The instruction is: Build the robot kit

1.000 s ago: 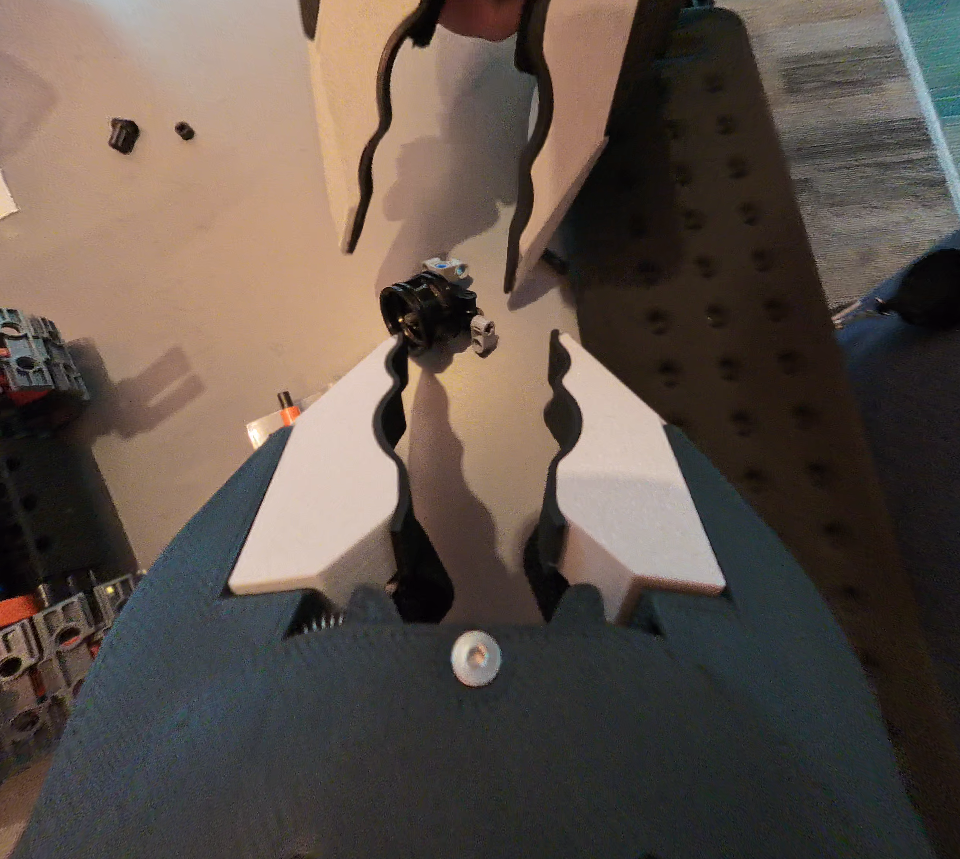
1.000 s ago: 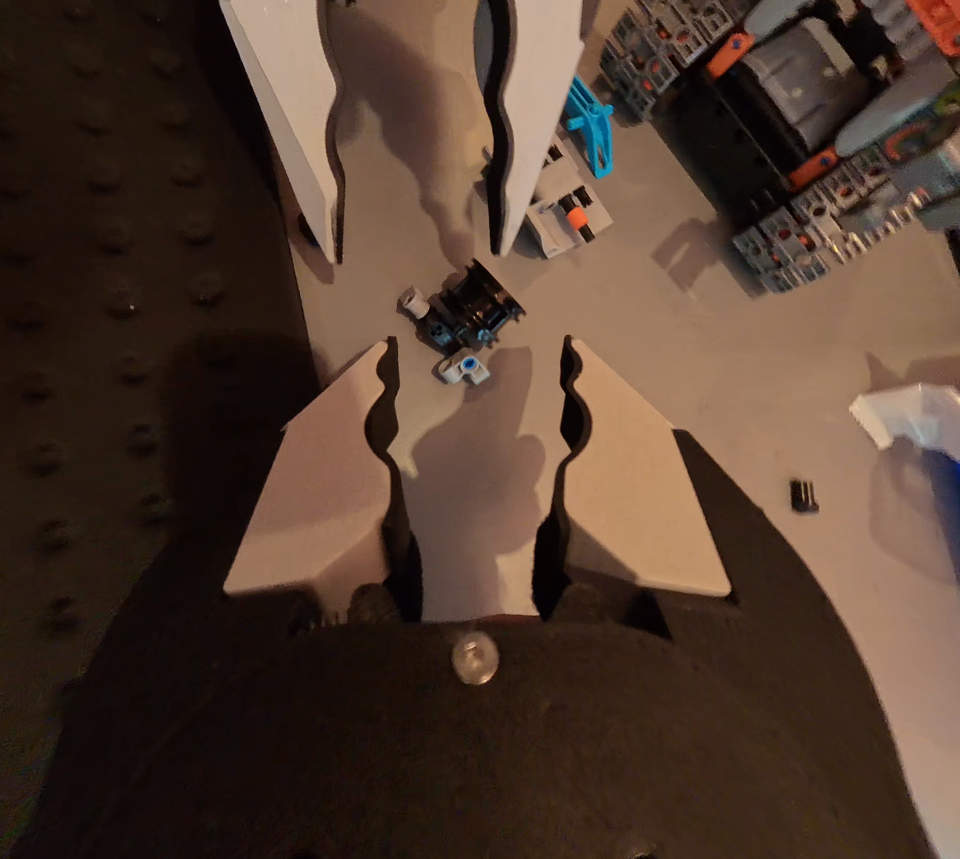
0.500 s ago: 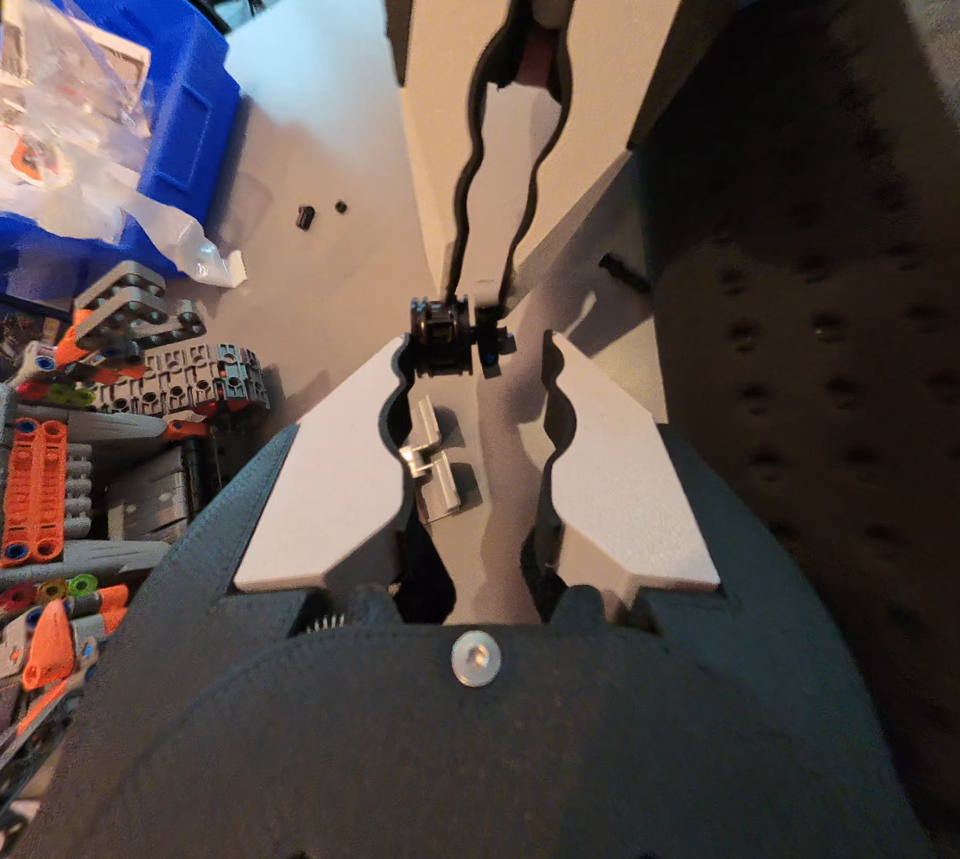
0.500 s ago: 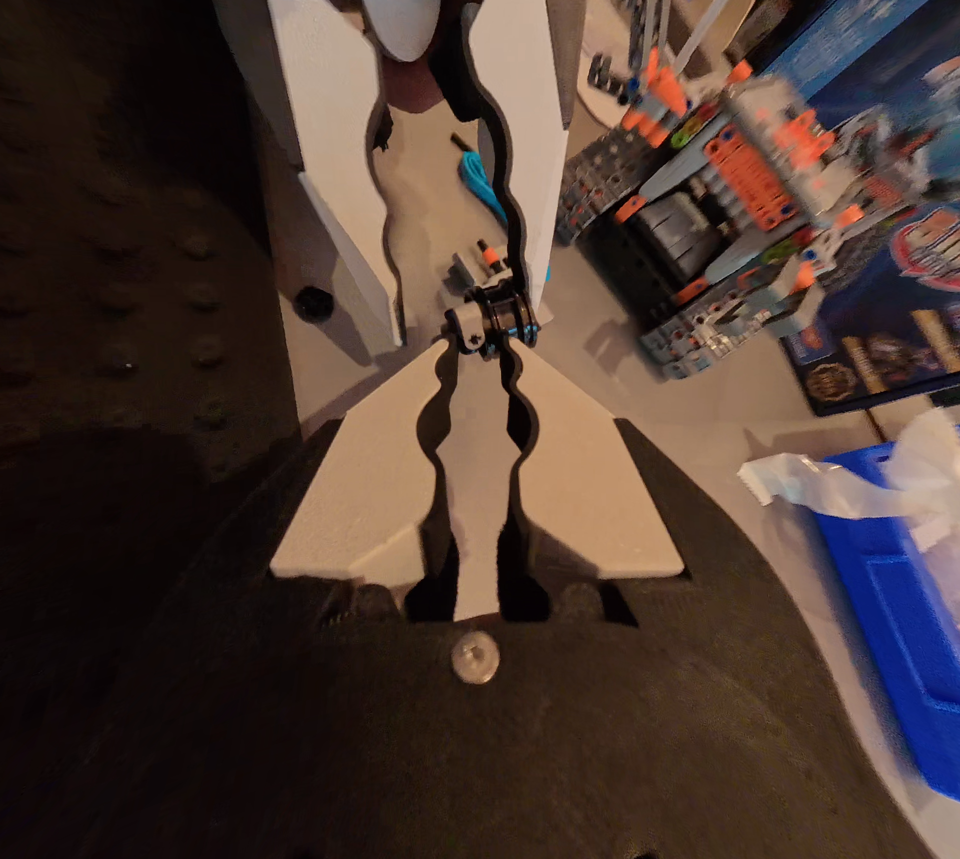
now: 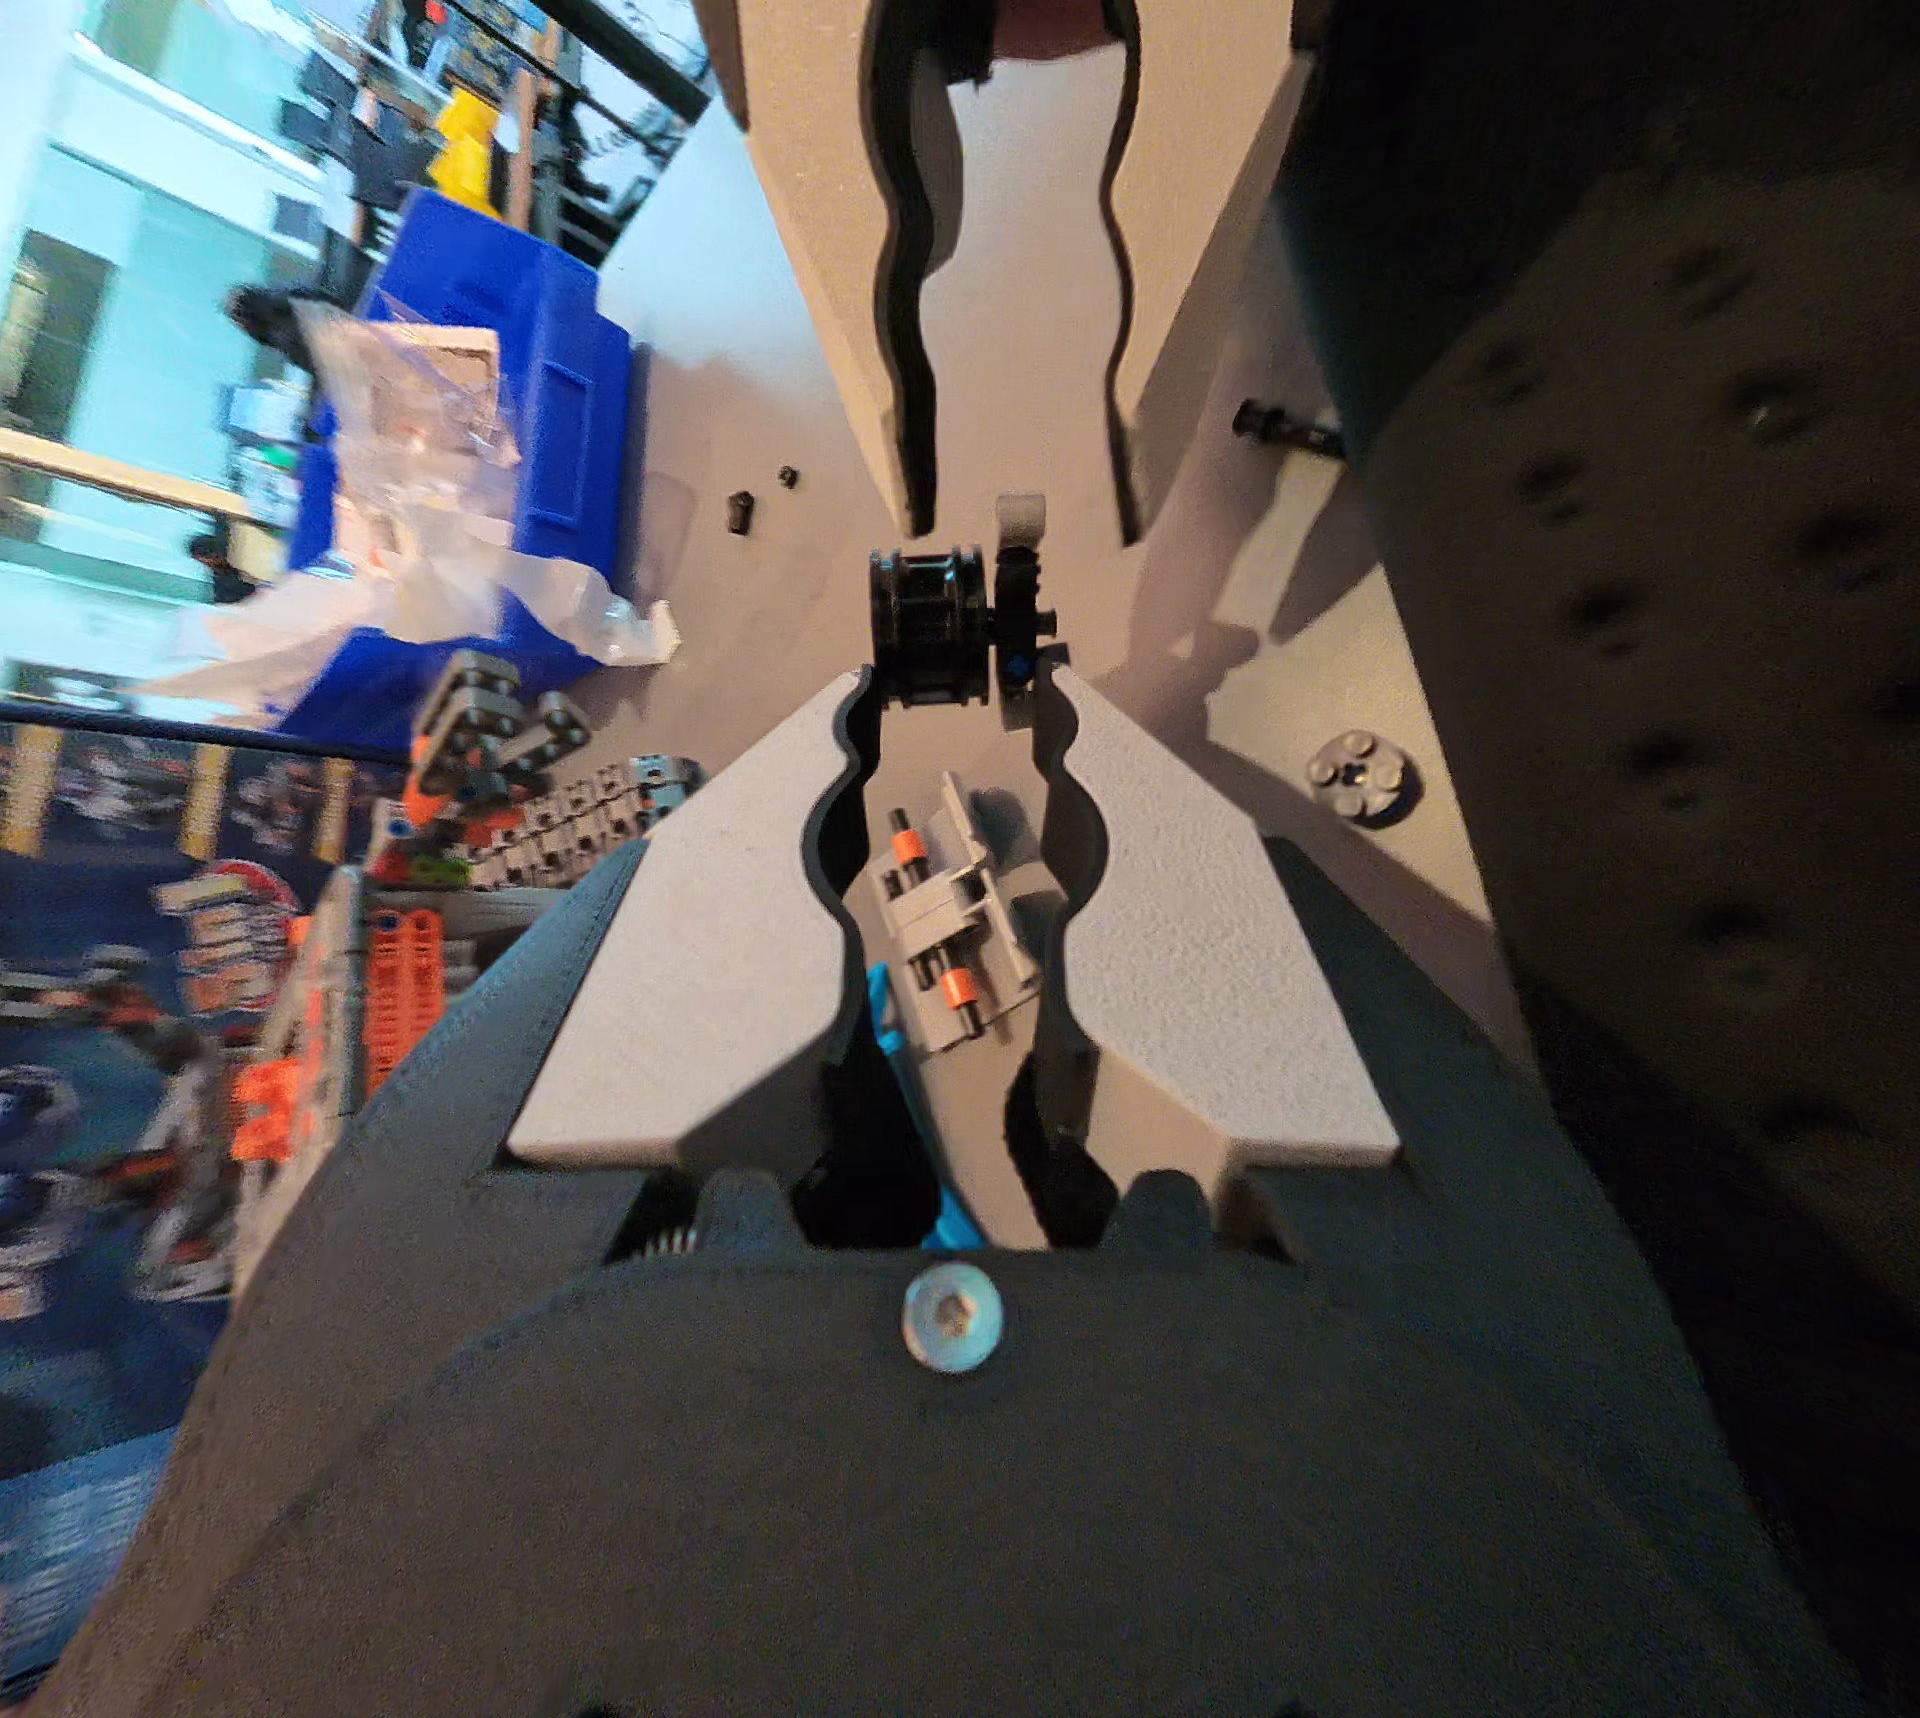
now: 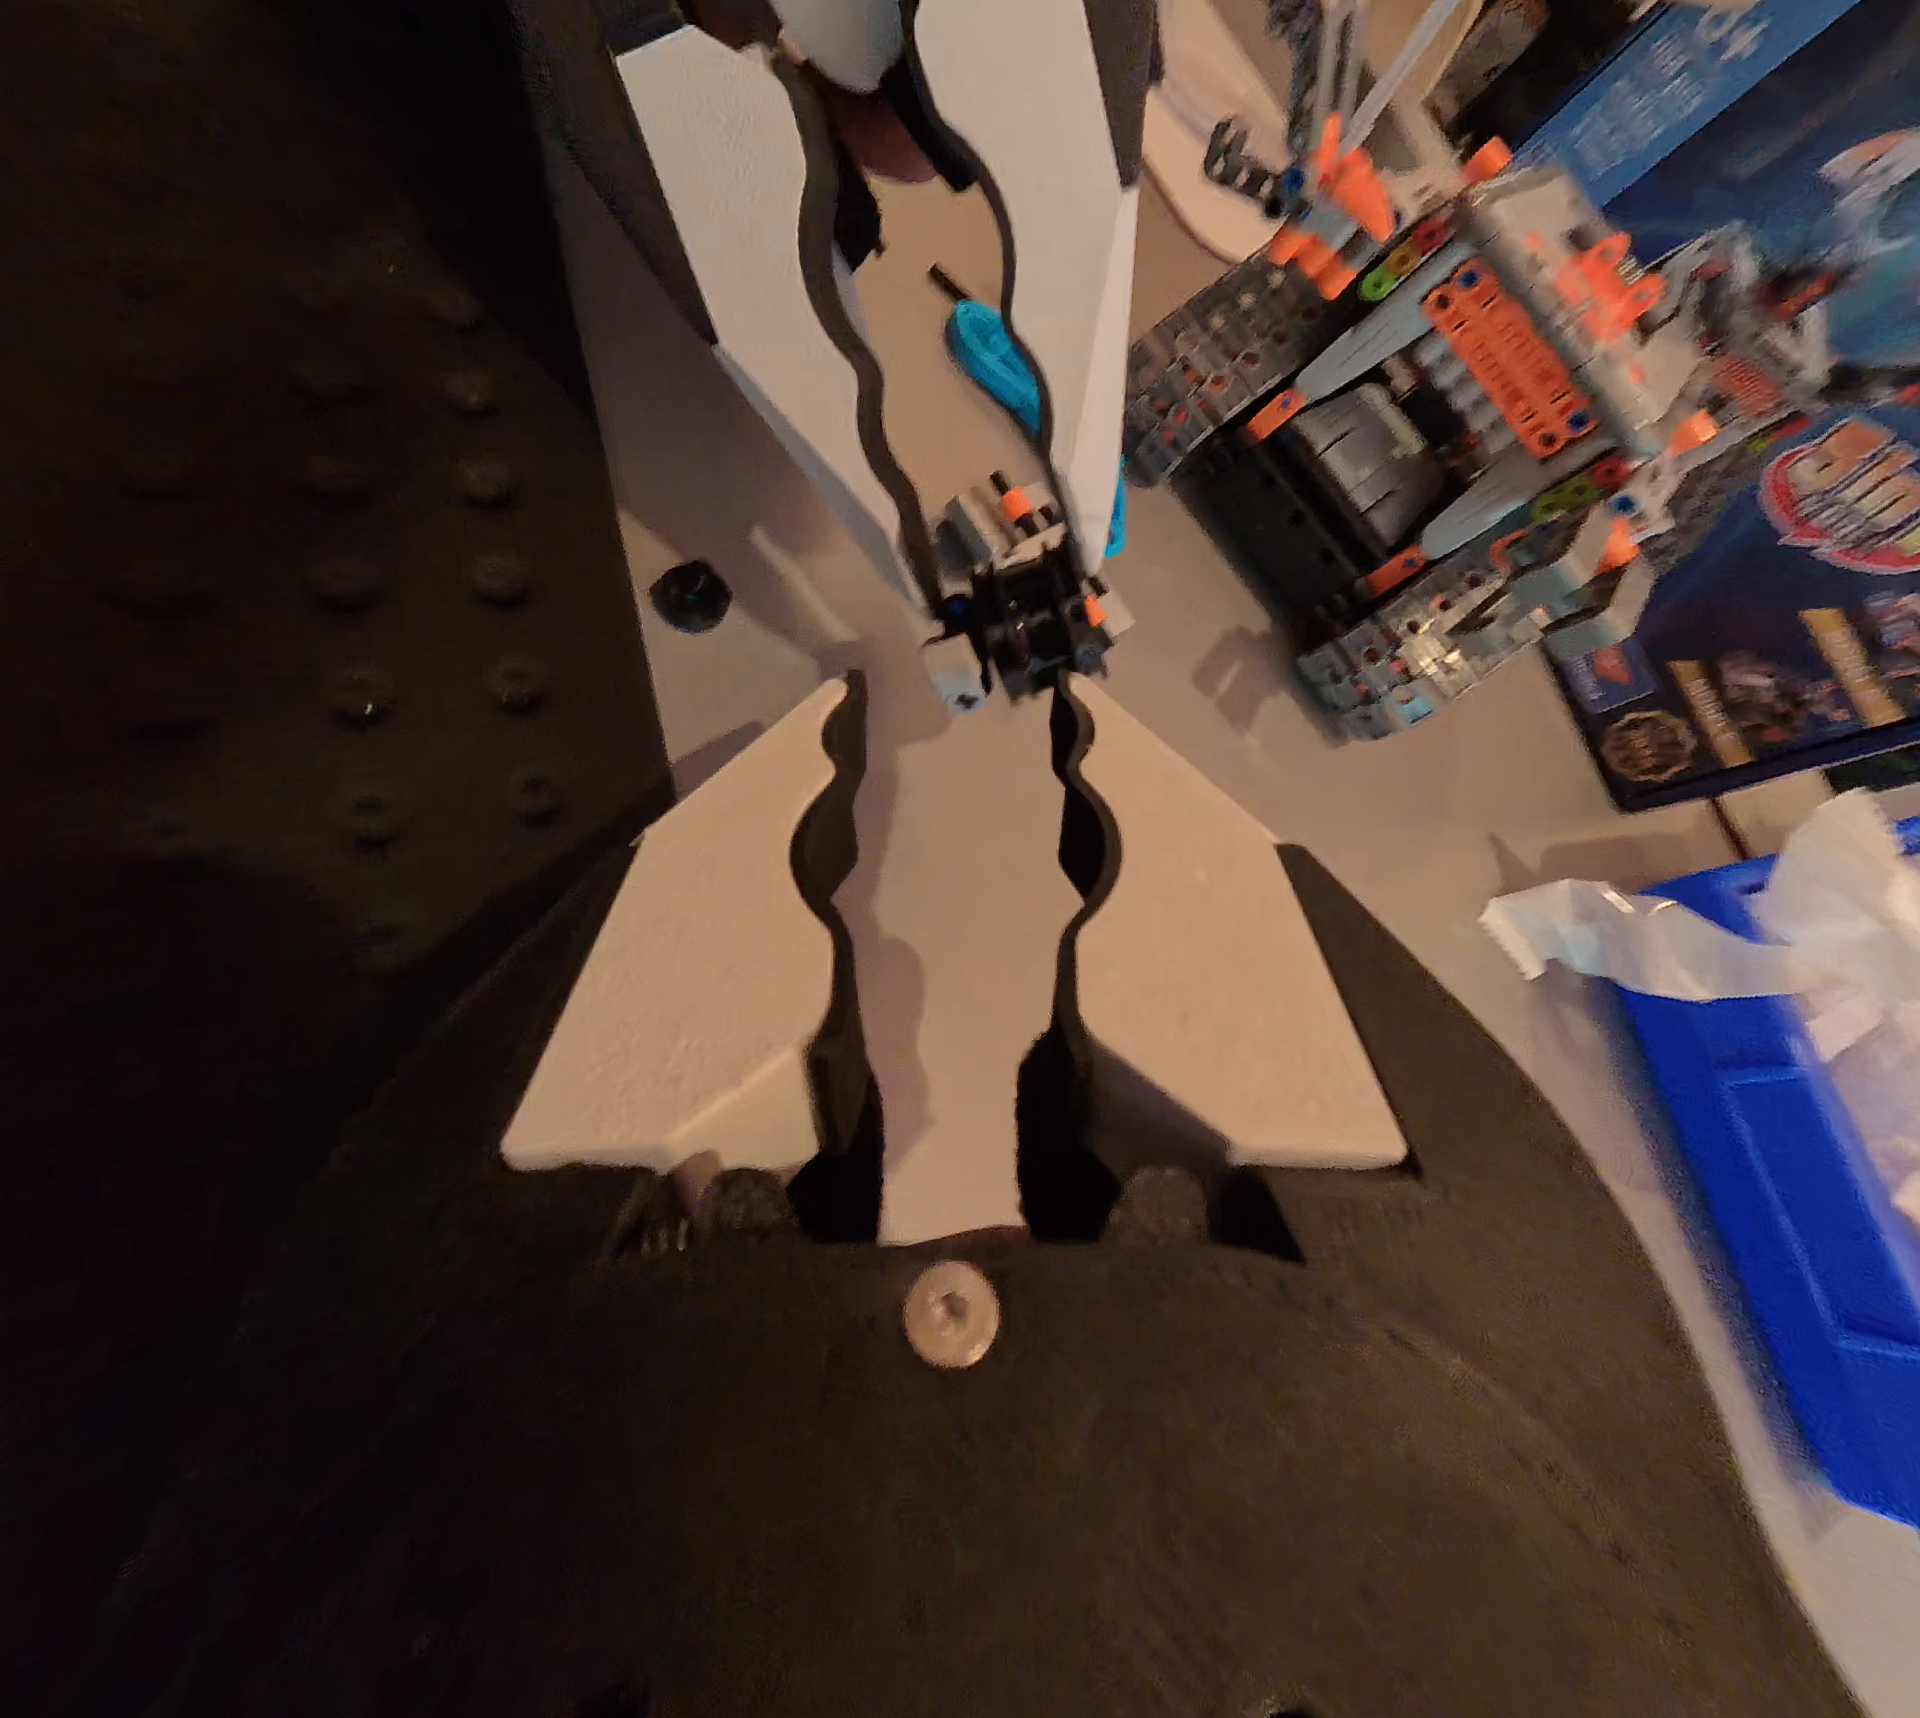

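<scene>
**Left gripper** (image 5: 954, 681): grey wedge fingers with black wavy pads, clamped at the tips on the small black wheel-hub assembly with grey and blue connector pieces (image 5: 930, 634). Half a second ago these fingers stood apart around it; they now carry it.

**Right gripper** (image 6: 956, 697): fingers spread, nothing between them. In the left wrist view it enters from the top of the frame, its tips just above the assembly and not gripping it. Half a second ago it pinched the assembly; the hold has passed across to the left.

**Wheel-hub assembly**: centre of both frames, between the two sets of opposed fingertips. It appears lifted clear of the pale grey tabletop (image 5: 1299, 650), where it lay loose a second ago.

**Below and around:**
- A grey block with orange-tipped pins (image 5: 951, 920) lies on the table, seen through the left fingers' gap.
- A round grey studded plate (image 5: 1361, 775) sits at right, near the dark dimpled mat (image 5: 1662, 629).
- A blue plastic bin (image 5: 540, 380) holding a crumpled clear bag (image 5: 416, 421) sits at upper left.
- A grey, black and orange tracked brick model (image 6: 1455, 421) stands at upper right of the right wrist view, with a printed box (image 6: 1766, 525) behind it.
</scene>
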Available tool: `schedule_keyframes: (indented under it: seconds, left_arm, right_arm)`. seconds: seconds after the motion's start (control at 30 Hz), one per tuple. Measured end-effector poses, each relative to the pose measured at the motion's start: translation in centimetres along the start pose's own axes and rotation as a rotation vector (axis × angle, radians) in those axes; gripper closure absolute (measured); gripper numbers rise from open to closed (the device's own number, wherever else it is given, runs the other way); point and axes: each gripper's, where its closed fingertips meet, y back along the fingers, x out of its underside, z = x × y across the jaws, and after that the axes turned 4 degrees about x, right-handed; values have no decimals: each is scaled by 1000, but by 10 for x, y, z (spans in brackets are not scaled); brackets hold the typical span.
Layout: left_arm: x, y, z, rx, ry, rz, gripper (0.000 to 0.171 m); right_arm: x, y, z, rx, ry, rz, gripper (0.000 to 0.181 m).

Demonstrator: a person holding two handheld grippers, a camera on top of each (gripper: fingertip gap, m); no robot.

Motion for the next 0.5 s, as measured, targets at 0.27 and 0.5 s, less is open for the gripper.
schedule_keyframes:
  seconds: [0.27, 0.5]
  left_arm:
    - [7, -12, -16, -89, -327, 68, 145]
    - [9, -16, -20, -119, -424, 62, 145]
  right_arm:
    - [14, -7, -11, -92, -402, 19, 146]
    - [16, -21, 5, -269, -472, 108, 153]
